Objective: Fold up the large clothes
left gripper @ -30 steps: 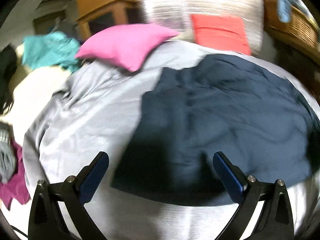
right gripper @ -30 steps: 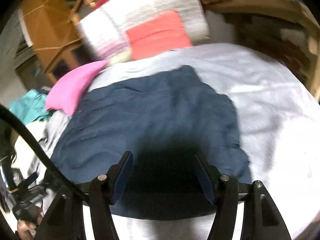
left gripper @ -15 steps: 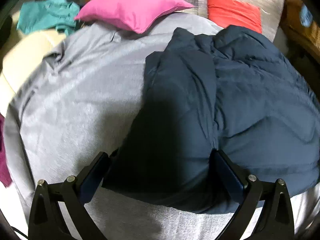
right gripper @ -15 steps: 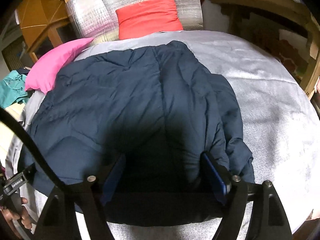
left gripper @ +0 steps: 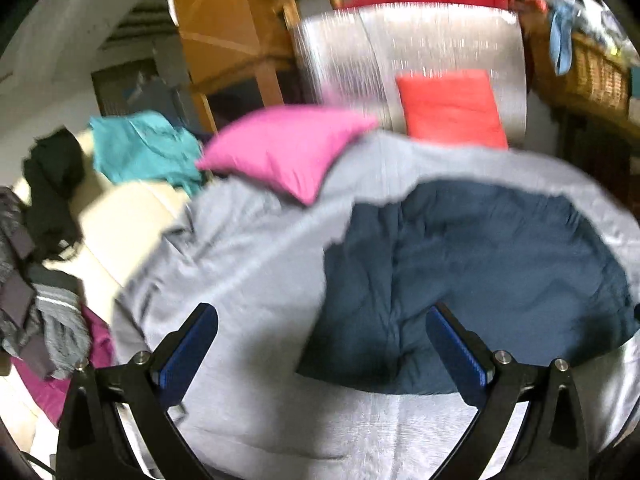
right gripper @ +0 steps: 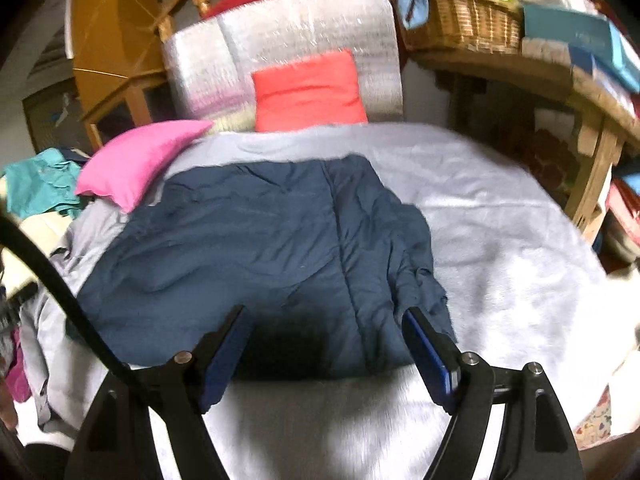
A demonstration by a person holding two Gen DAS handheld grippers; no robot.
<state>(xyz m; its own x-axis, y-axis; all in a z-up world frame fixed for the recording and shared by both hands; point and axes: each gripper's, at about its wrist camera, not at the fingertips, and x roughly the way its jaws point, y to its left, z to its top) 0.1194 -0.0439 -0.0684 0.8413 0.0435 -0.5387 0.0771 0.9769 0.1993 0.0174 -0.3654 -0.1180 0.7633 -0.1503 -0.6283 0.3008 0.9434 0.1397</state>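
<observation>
Jaws of the left gripper [left gripper: 322, 342] and right gripper [right gripper: 326, 340] stand apart, empty, above the folded navy jacket [right gripper: 256, 256] lying on the grey bed [right gripper: 500, 216]; beyond lie a pink pillow [left gripper: 288, 152], a red cushion [right gripper: 308, 92], and a wicker basket [right gripper: 460, 20] on a wooden shelf.

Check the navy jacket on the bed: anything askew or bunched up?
Yes. The navy jacket lies fairly flat on the grey bedcover, but its right edge is rumpled, with a bunched fold spilling outward unevenly. Nothing looks damaged.
</observation>
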